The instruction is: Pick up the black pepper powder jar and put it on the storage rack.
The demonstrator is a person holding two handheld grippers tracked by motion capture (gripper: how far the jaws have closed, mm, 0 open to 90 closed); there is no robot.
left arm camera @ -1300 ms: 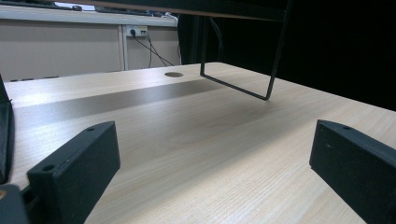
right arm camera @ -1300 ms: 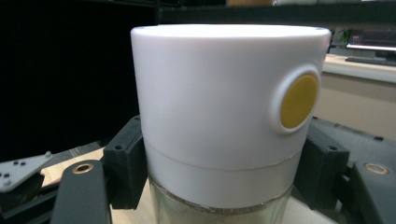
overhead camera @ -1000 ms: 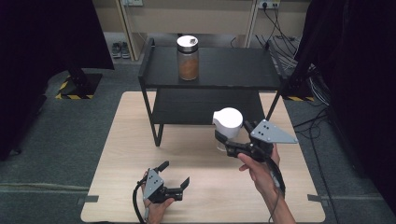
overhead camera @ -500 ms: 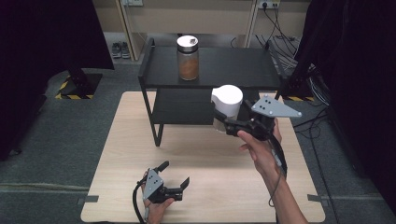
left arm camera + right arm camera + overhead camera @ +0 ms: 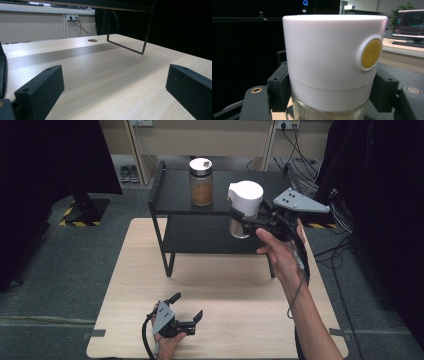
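Note:
My right gripper (image 5: 240,222) is shut on a glass jar with a tall white lid (image 5: 245,207) and holds it upright in the air, in front of the right half of the black two-tier shelf (image 5: 170,205). In the right gripper view the white lid (image 5: 332,62) with a round yellow button (image 5: 369,53) sits between the two black pads (image 5: 279,87). A second jar with brown contents and a silver lid (image 5: 201,182) stands on the shelf's top tier. My left gripper (image 5: 187,307) rests open on the table near the front edge, its jaws wide apart (image 5: 112,82) with bare wood between them.
The light wooden table (image 5: 225,300) carries the shelf at its back half. The shelf's lower tier (image 5: 200,237) is bare. A thin black shelf leg (image 5: 127,47) and a round cable hole (image 5: 92,40) lie ahead of the left gripper. Cables and dark curtains border the table.
My right gripper has risen with the white-lidded jar, from the level of the lower tier up to the height of the top tier. The left gripper has stayed put.

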